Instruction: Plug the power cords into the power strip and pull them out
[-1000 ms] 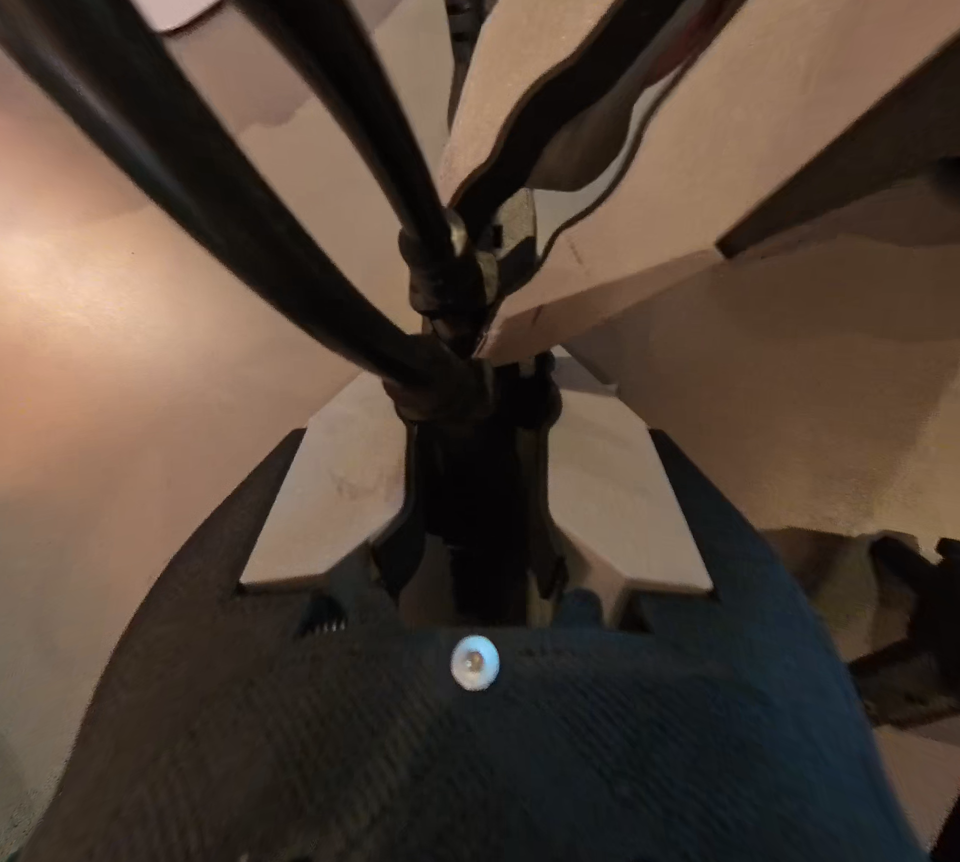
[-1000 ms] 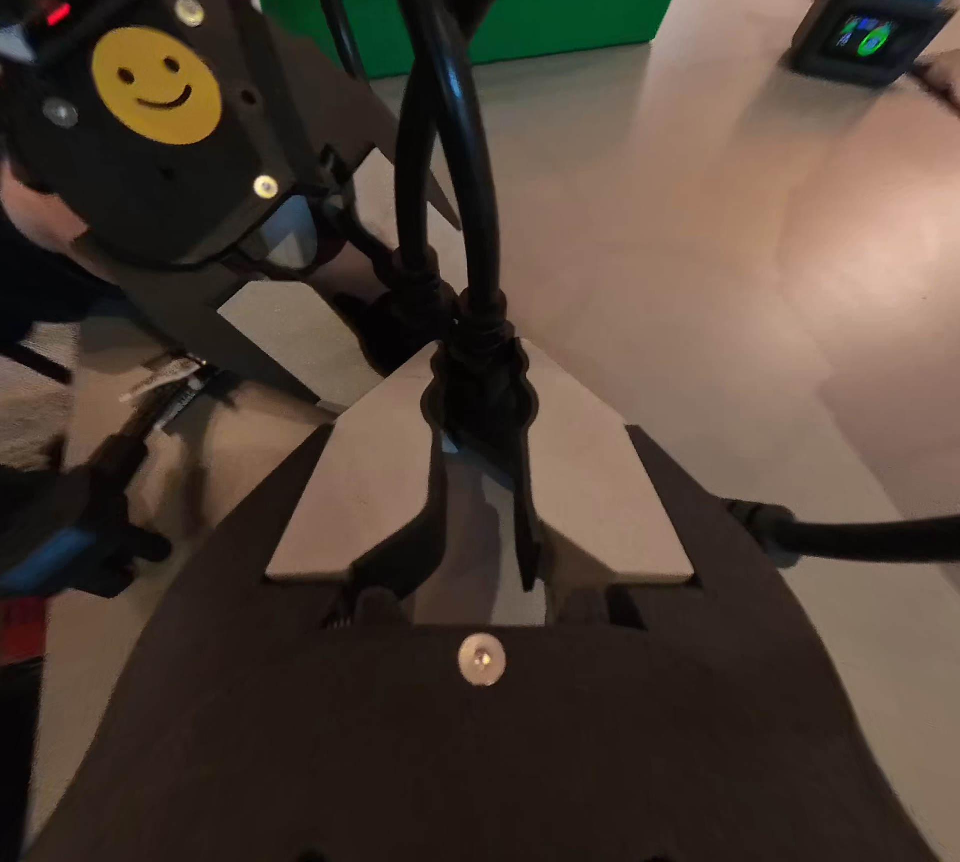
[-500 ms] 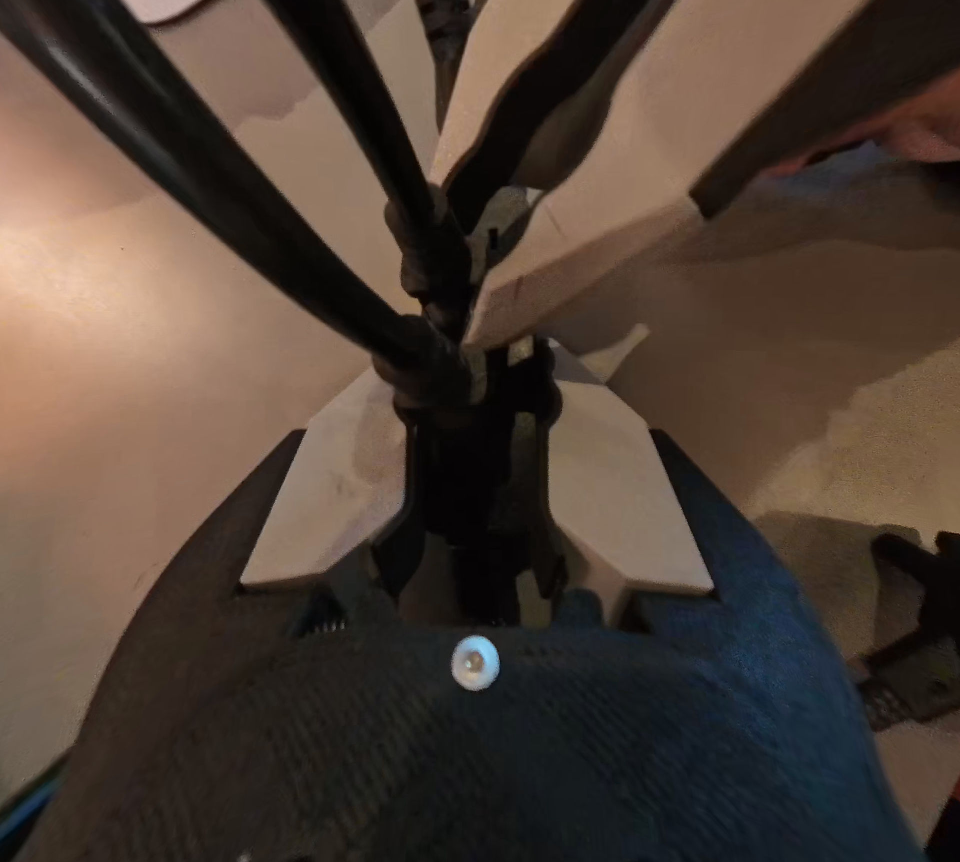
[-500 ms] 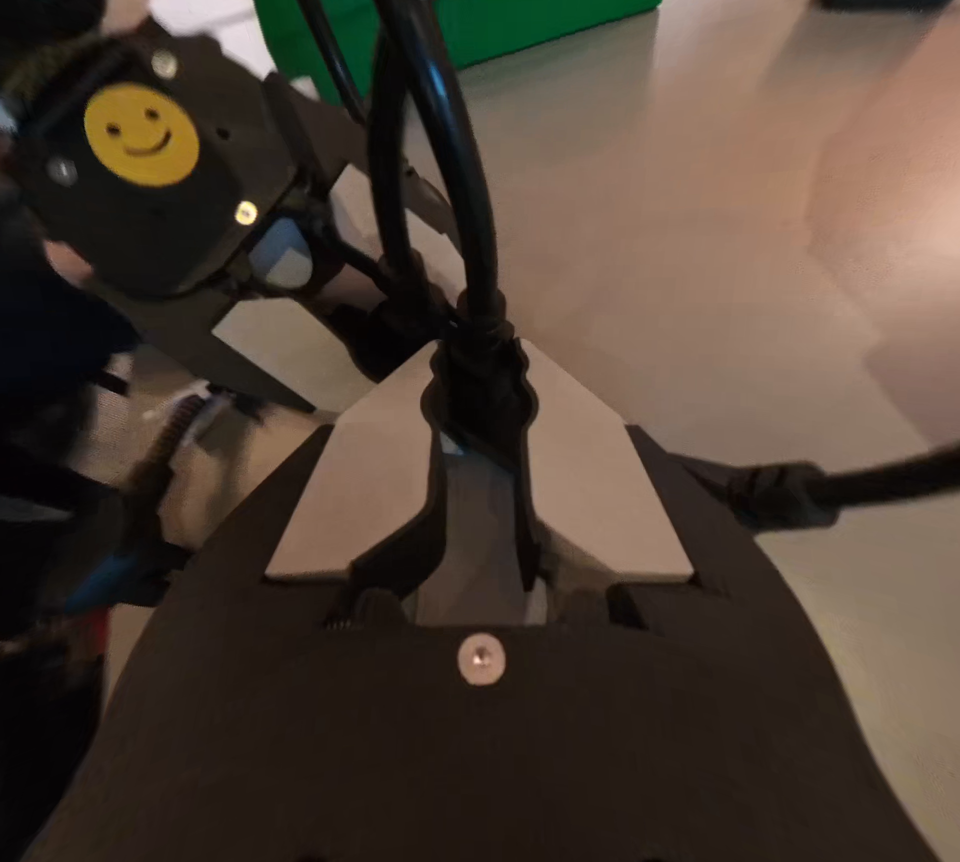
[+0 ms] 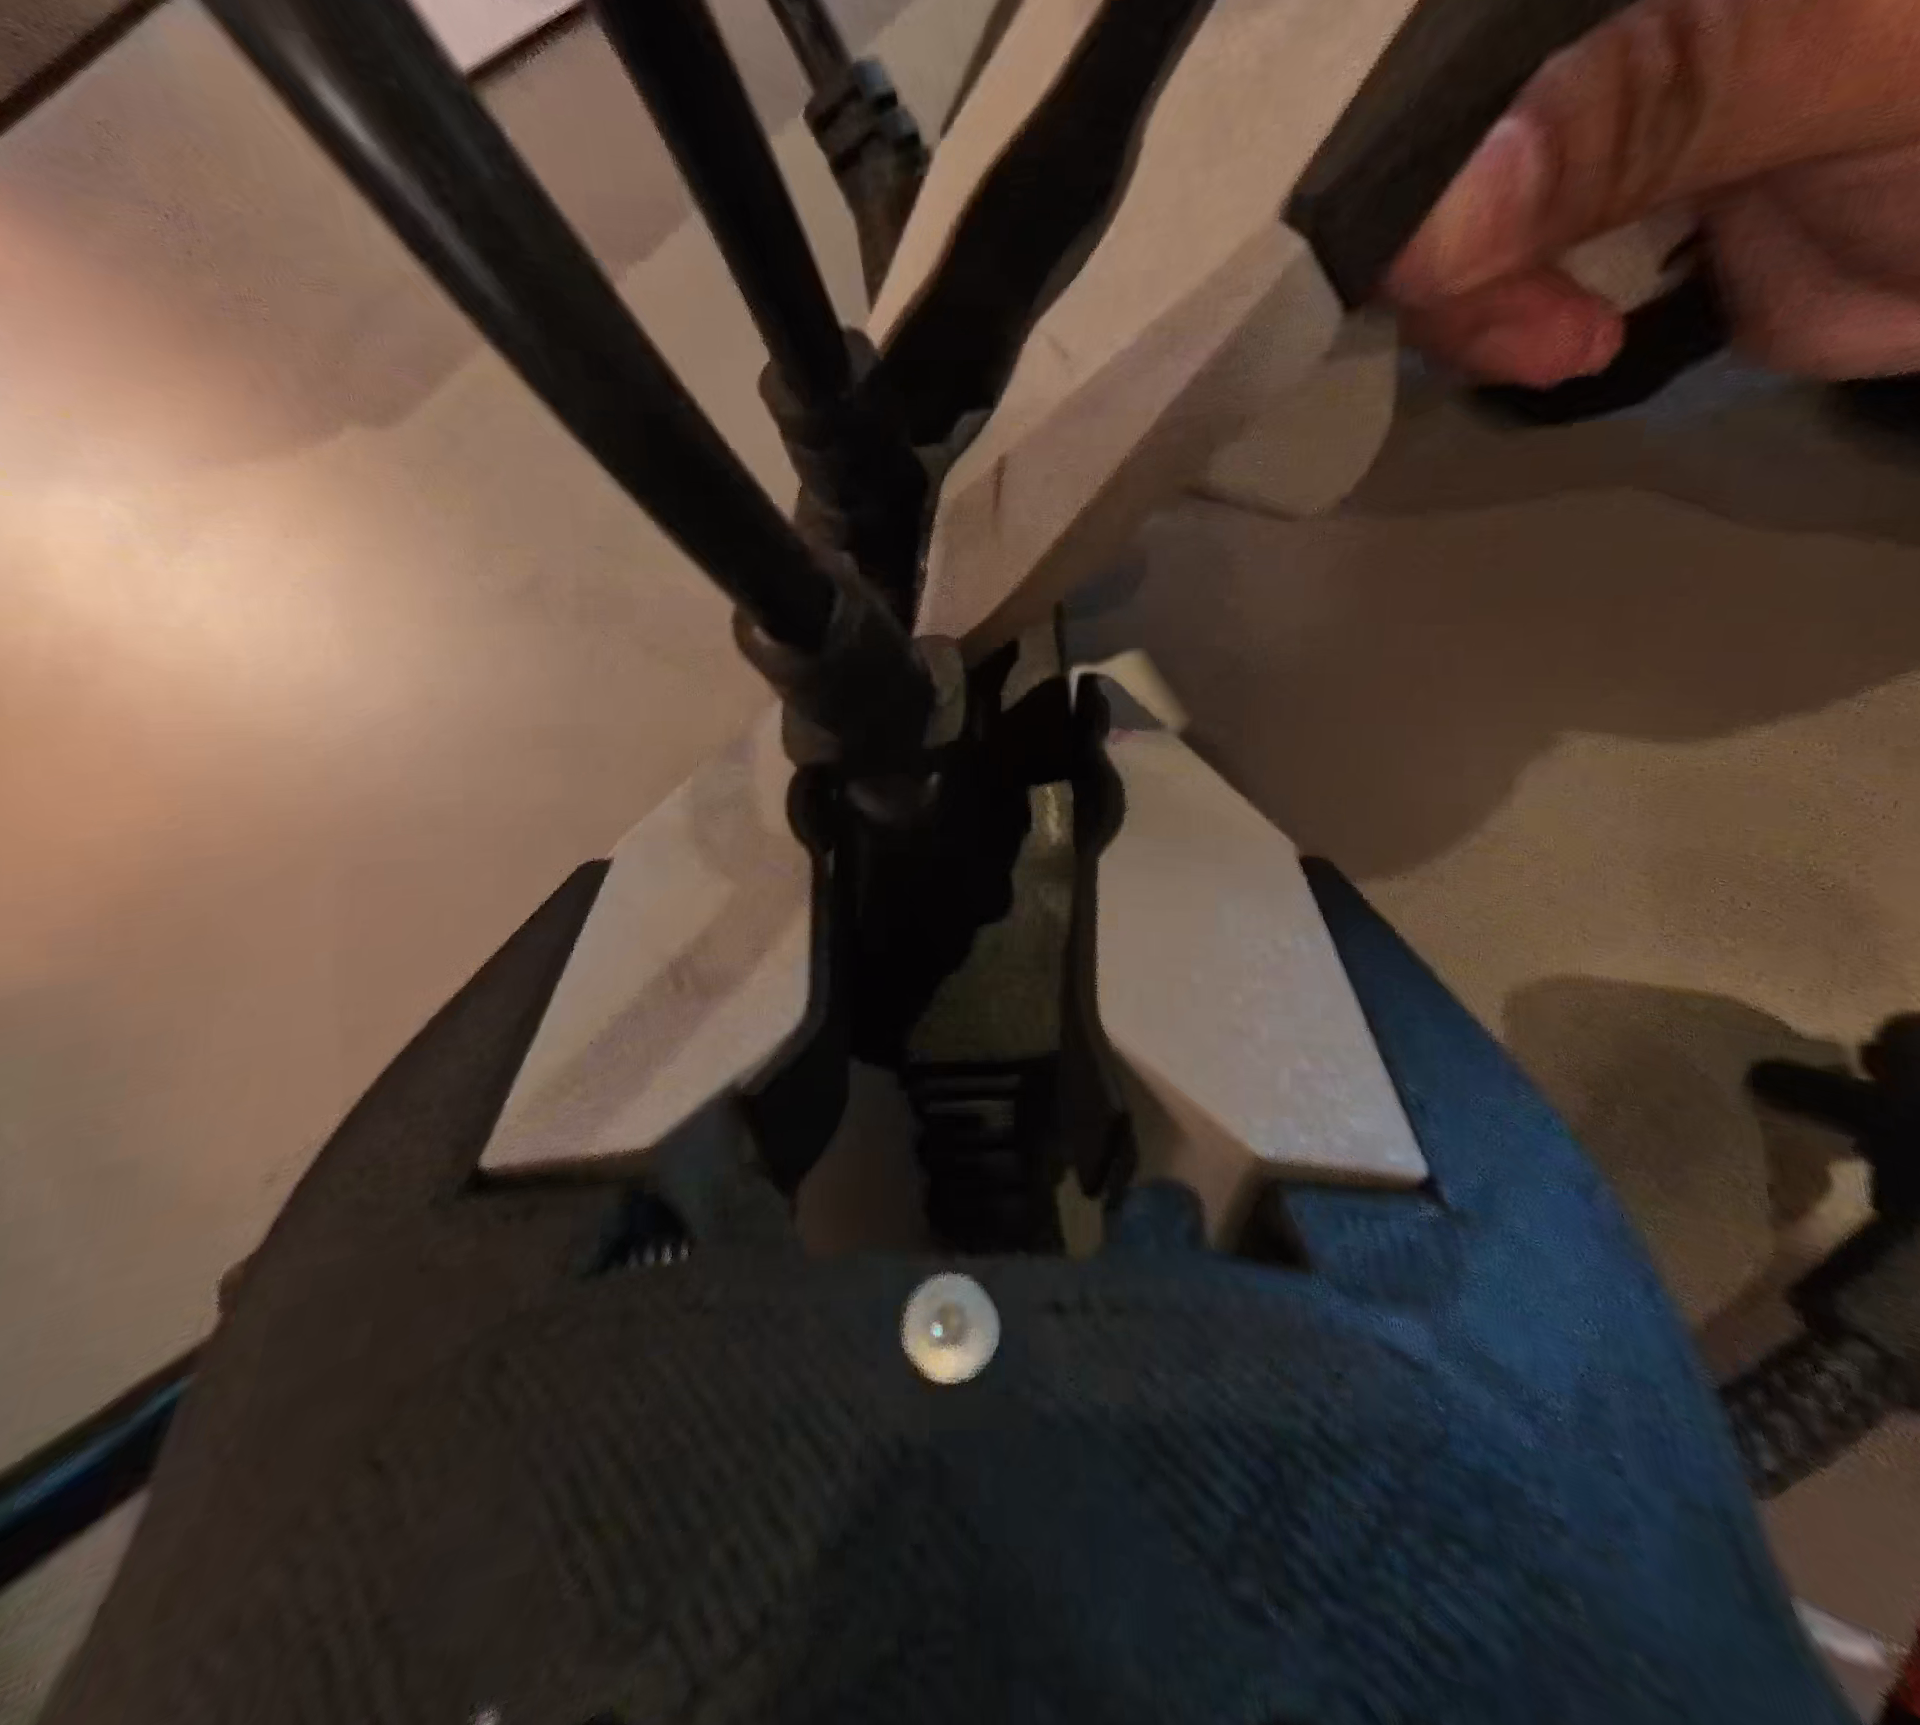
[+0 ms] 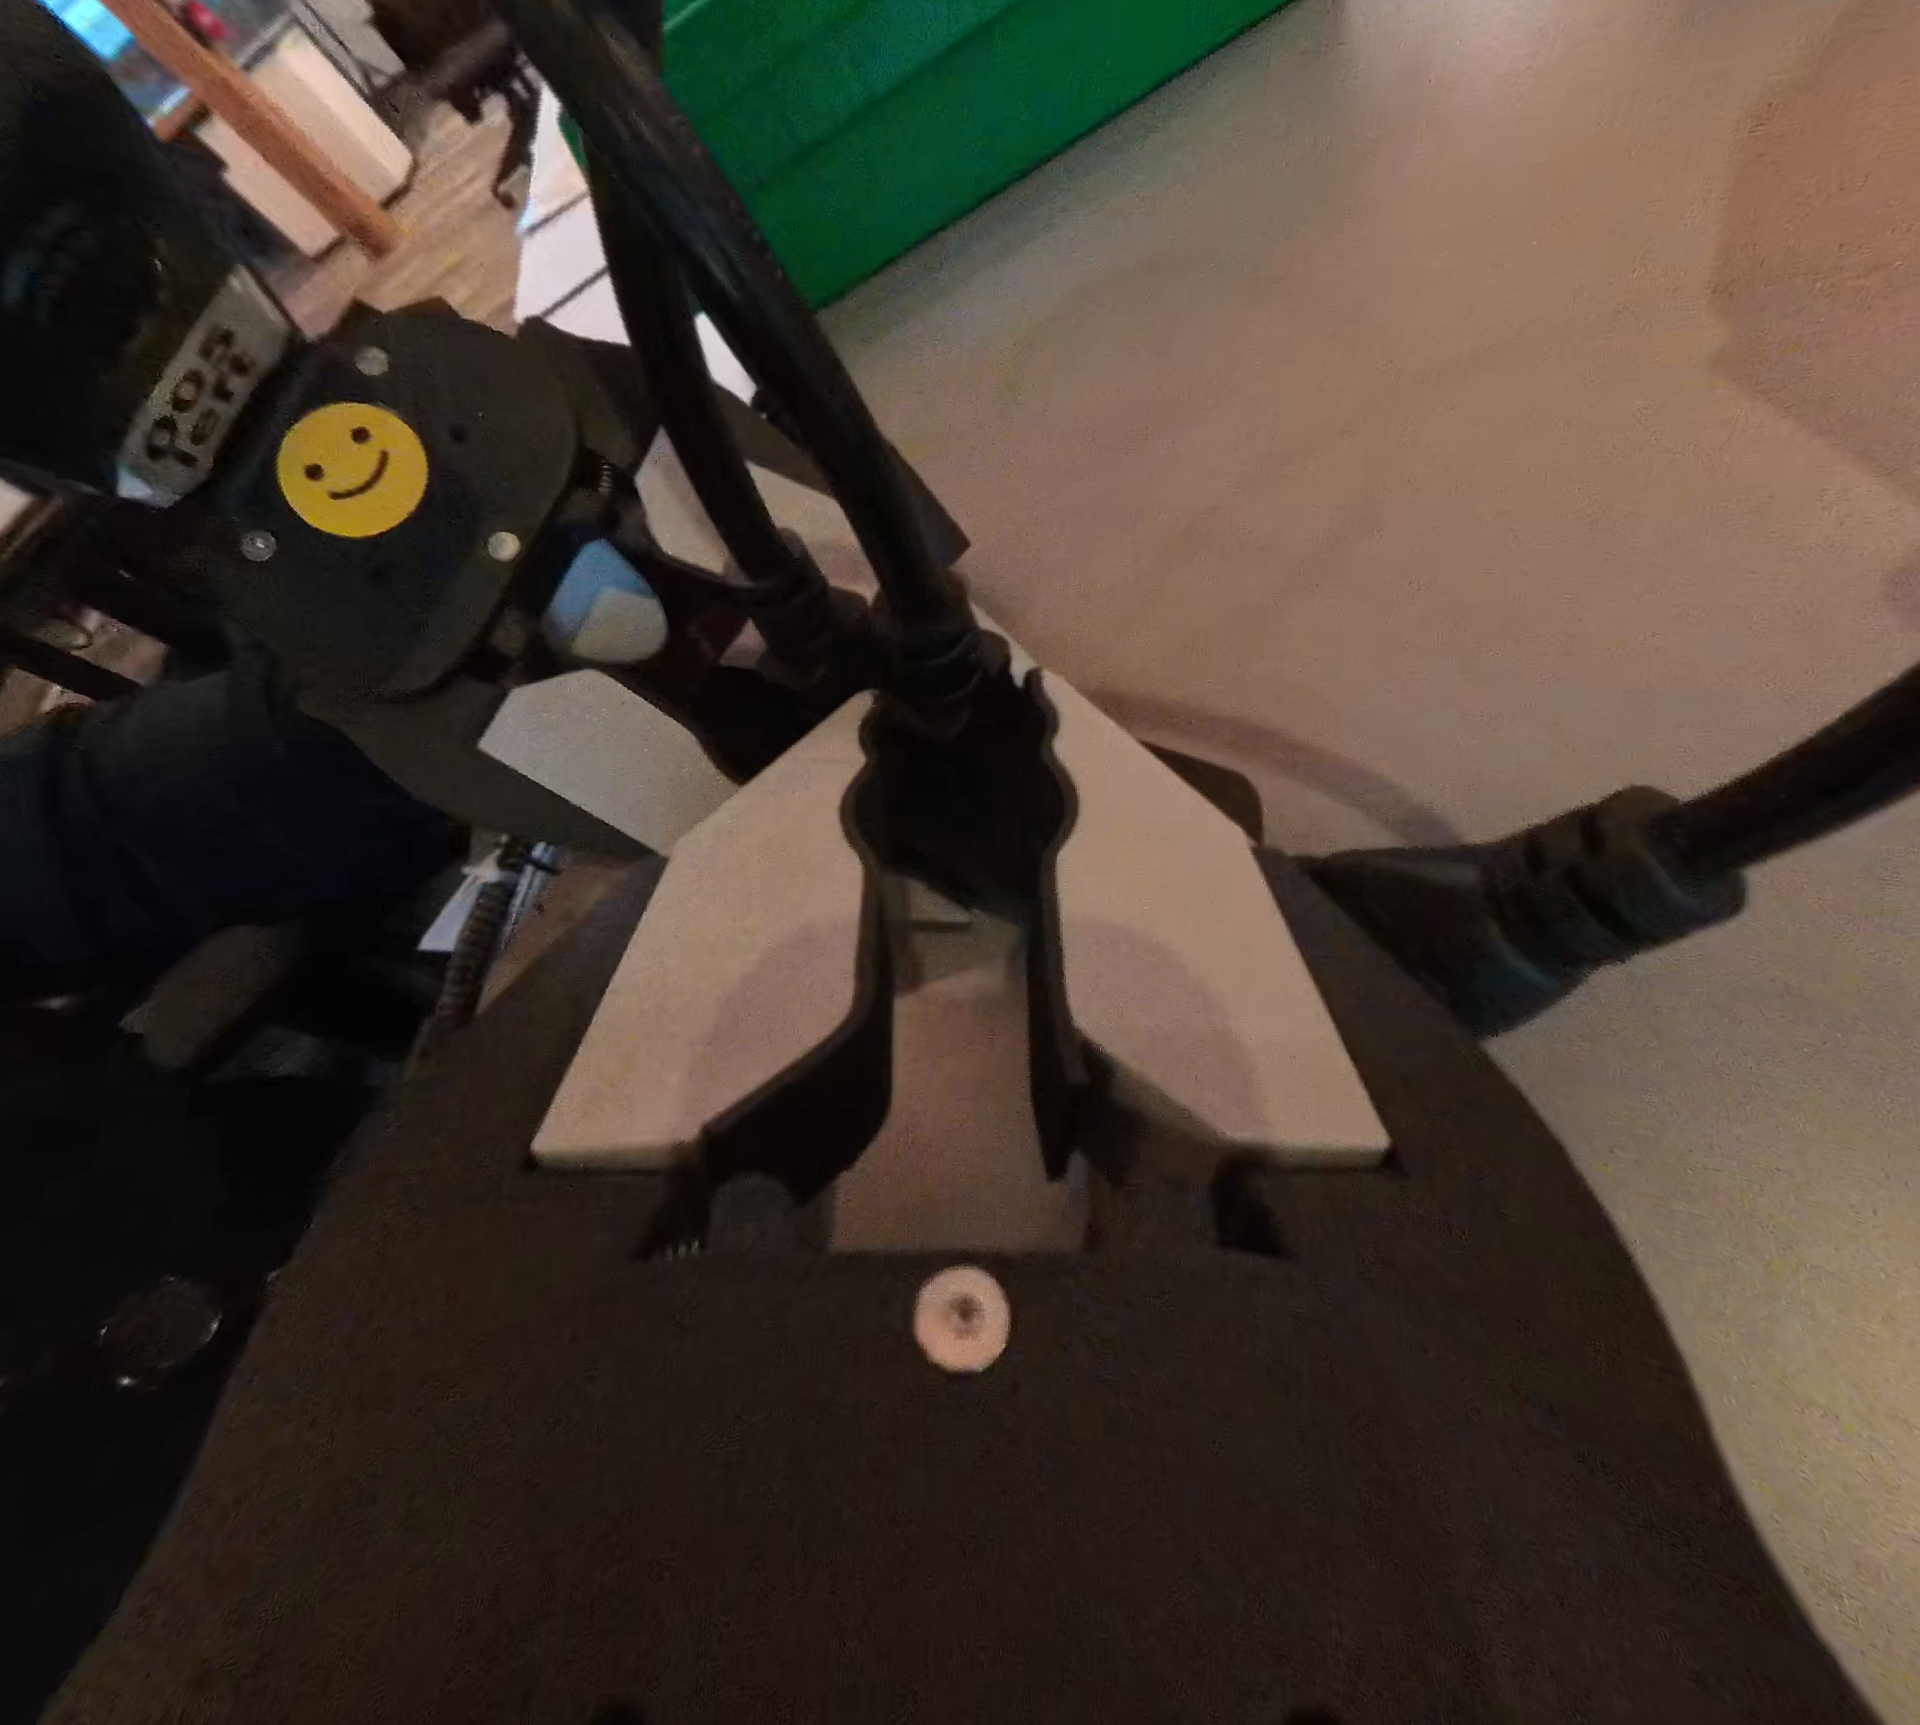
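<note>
My left gripper (image 5: 940, 740) is shut on a black plug (image 5: 925, 906) whose cord (image 5: 499, 241) runs up and to the left. My right gripper (image 6: 956, 740) is shut on a second black plug (image 6: 961, 802), and its cord (image 6: 727, 252) rises to the upper left. The two plugs sit side by side, almost touching. In the left wrist view the right gripper's grey fingers (image 5: 1122, 304) reach in from the upper right, held by a hand (image 5: 1714, 148). The power strip is hidden under the grippers.
A third black plug (image 6: 1527, 896) with its cord lies on the beige table (image 6: 1351, 428) at the right. A green box (image 6: 987, 13) stands at the back. The left gripper's body carries a yellow smiley sticker (image 6: 353, 470). Dark gear (image 5: 1829, 1312) lies at the right edge.
Both grippers stay shut on their plugs. The right gripper has tilted and shifted, so the hand holding it now shows in the left wrist view, and the loose plug looks closer.
</note>
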The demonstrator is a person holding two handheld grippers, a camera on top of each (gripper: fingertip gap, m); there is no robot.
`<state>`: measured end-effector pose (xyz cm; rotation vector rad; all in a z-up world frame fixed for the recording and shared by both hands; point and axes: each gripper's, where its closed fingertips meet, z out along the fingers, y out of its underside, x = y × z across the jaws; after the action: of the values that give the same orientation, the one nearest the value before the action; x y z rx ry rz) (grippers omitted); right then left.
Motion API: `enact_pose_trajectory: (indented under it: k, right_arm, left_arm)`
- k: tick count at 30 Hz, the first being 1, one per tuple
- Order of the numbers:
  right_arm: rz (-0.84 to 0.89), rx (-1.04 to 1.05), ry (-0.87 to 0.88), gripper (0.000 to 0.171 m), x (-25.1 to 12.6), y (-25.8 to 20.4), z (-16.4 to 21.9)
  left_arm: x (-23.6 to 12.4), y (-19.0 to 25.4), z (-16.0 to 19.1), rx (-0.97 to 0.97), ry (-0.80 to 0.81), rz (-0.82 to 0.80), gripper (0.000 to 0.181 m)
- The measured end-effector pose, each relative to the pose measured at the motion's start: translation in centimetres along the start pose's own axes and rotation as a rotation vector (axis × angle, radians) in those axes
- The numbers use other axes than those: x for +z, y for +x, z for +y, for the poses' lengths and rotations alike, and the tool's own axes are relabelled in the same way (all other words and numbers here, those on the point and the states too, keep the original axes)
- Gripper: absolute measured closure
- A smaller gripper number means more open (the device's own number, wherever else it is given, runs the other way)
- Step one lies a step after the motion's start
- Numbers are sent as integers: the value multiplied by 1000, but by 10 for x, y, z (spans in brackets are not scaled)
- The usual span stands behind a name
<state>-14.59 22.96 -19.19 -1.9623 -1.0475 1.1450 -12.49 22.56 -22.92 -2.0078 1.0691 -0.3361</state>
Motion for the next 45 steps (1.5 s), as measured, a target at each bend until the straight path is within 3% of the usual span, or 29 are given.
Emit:
enact_pose_trajectory:
  k: [4, 7, 12, 18, 20, 24, 26, 29, 34, 37, 39, 43, 45]
  right_arm:
    - [287, -378, -87, 150, 5, -5, 3]
    - [349, -467, -105, 150, 5, -8, 2]
    - [2, -1, 2, 148, -2, 1, 2]
    - [-38, 52, 31, 148, -4, 1, 2]
    - [27, -46, -1, 148, -3, 0, 5]
    - [373, -541, -120, 150, -1, -6, 4]
    - [404, -575, -126, 149, -1, -6, 3]
    - [342, -477, -111, 149, 0, -4, 4]
    - [23, 5, 26, 149, -6, 3, 1]
    - [-11, 42, 41, 148, -6, 2, 0]
    - [30, -27, 18, 149, -5, 1, 2]
    - [401, -565, -125, 150, -3, -3, 1]
    - [357, -469, -99, 150, -2, -1, 0]
  left_arm:
    - [3, -3, 5, 17, -38, -11, 138]
    - [-1, -6, 5, 31, -18, -20, 139]
    - [0, -2, 2, 29, -9, -15, 137]
    - [0, 0, -2, 9, 8, 3, 138]
    - [1, -1, 0, 19, -6, -8, 138]
    - [2, -4, 3, 33, -29, -38, 138]
    - [1, -5, 3, 31, -17, -39, 139]
    - [2, -5, 4, 34, -31, -47, 138]
    - [1, -2, 1, 27, -9, -30, 138]
    - [1, -2, 0, 19, -5, -22, 138]
    - [2, -2, 1, 21, -17, -23, 138]
    - [3, -3, 4, 25, -39, -32, 138]
    - [3, -6, 5, 21, -38, -42, 138]
